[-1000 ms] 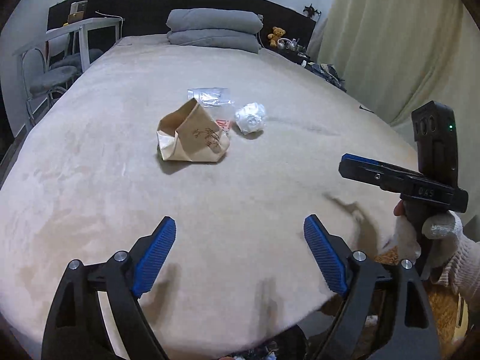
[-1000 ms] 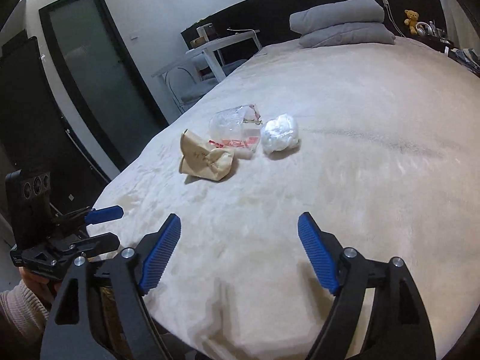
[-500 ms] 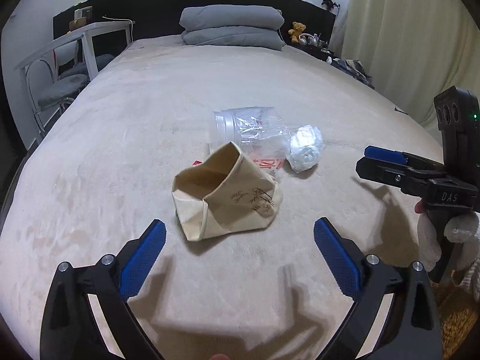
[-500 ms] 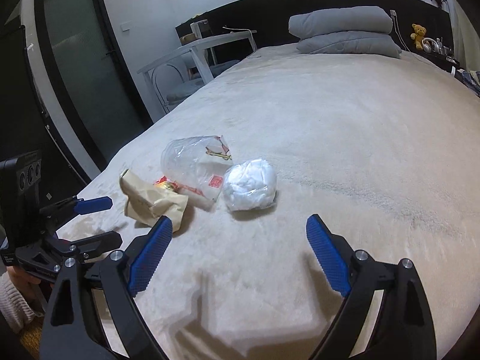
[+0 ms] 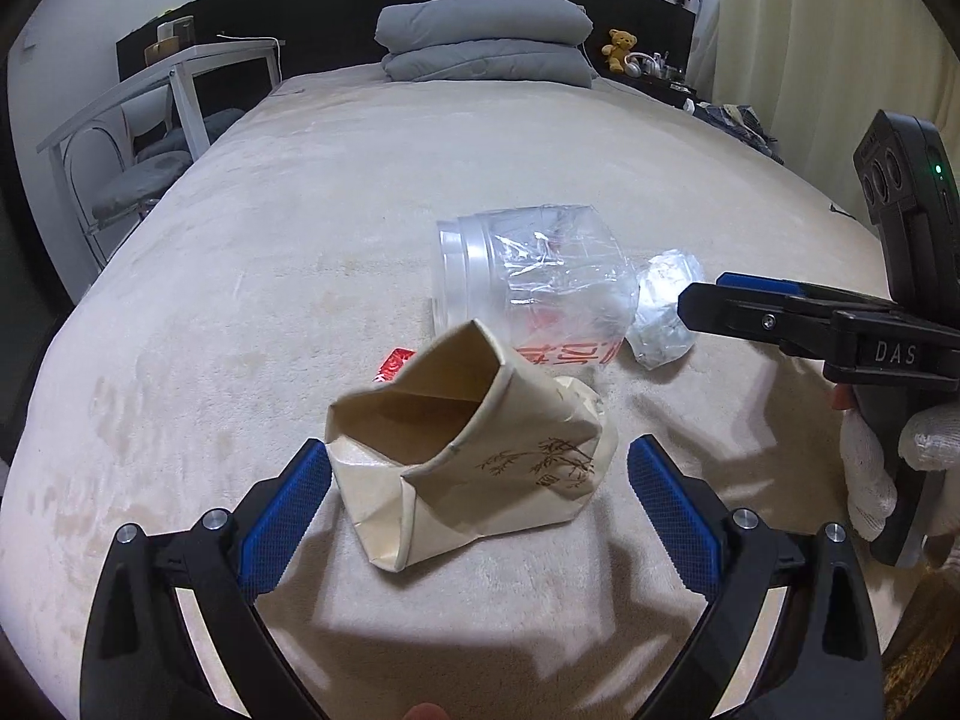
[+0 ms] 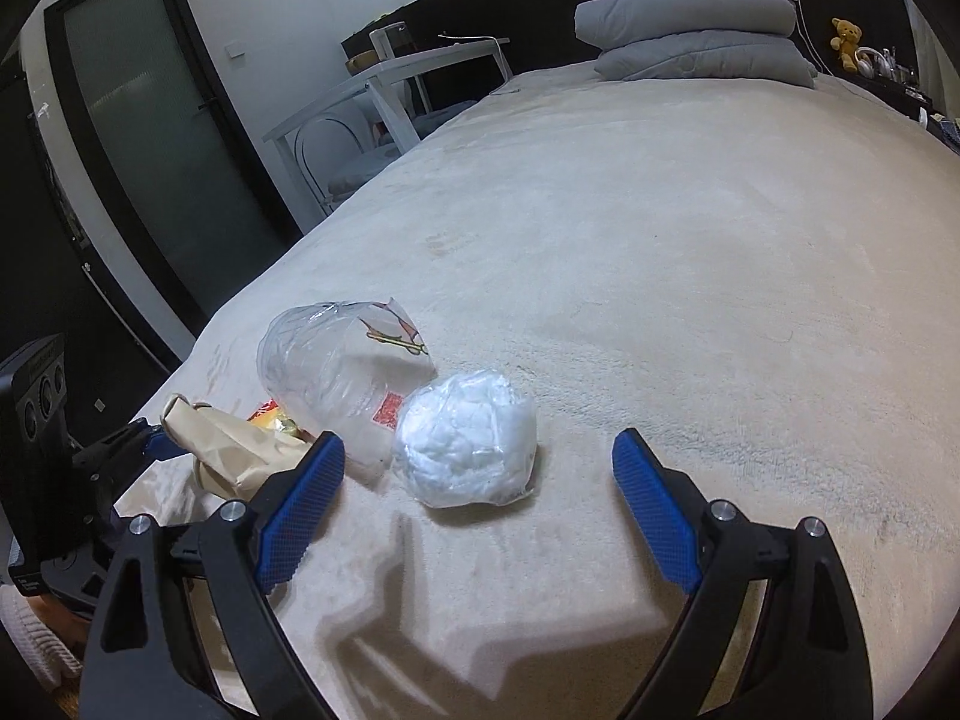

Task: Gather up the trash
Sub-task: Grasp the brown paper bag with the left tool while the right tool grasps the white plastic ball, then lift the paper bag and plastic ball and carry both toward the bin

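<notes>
Nearest, the left claw (image 5: 477,489) stands spread wide, its blue pads flanking the crumpled paper bag (image 5: 474,450) without pressing it; a second ago the bag lay far ahead on the bed (image 5: 300,228). The right claw (image 6: 477,483) is also apart, and the white plastic wad (image 6: 468,438) now sits between its pads, untouched, where earlier it lay well beyond. Just behind the bag lies a clear plastic jar (image 5: 528,282) on its side, touching the wad at its right. A red wrapper (image 5: 393,363) peeks out left of the bag. Grey pillows (image 5: 486,39) are stacked at the far end.
</notes>
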{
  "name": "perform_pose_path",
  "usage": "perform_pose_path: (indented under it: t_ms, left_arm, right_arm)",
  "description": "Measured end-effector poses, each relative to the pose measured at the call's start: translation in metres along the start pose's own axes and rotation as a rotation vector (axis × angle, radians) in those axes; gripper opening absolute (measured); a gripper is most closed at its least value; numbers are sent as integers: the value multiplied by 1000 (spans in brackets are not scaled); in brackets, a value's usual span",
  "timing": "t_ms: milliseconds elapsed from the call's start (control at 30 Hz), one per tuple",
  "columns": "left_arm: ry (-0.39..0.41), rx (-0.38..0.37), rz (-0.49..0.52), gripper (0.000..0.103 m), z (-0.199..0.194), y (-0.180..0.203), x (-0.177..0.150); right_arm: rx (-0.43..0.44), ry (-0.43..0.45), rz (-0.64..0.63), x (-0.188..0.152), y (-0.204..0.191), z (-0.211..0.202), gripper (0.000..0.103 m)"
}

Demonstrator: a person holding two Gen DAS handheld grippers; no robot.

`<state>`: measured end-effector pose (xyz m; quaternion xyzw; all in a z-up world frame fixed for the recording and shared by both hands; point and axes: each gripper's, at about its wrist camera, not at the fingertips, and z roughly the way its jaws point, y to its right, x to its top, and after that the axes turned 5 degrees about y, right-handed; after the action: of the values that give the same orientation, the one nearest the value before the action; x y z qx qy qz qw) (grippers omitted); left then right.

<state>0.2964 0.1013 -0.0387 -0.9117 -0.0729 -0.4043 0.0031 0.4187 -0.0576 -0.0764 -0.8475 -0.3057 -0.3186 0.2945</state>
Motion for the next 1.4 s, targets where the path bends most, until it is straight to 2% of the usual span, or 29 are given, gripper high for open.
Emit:
perform_pose_path:
  t_ms: [267, 333, 500, 667, 733, 900, 1200, 1400]
  left_arm:
    - [2, 97, 70, 97, 12, 13, 0]
    - [-16, 96, 80, 97, 14, 15, -3]
    - [-21, 109, 106, 94, 15, 21, -6]
    - [8, 94, 83, 79, 4, 17, -5]
    - [21, 84, 72, 77, 0, 15, -4]
    - [31, 38, 50, 74, -8, 12, -6]
    - [75, -2, 42, 73, -31, 14, -13]
    - [113, -19, -8, 73, -53, 8, -18]
  right_arm:
    - [13, -27, 1, 4, 4, 14, 88]
    - [12, -36, 0, 4, 4, 16, 73]
    - [22, -47, -25, 5, -3, 19, 54]
    - [13, -40, -37, 2, -7, 16, 53]
    - [11, -34, -36, 2, -7, 14, 52]
    - [11, -20, -43, -1, -11, 5, 52]
    - [11, -8, -49, -6, -17, -11, 52]
    - [5, 4, -53, -16, -29, -31, 52]
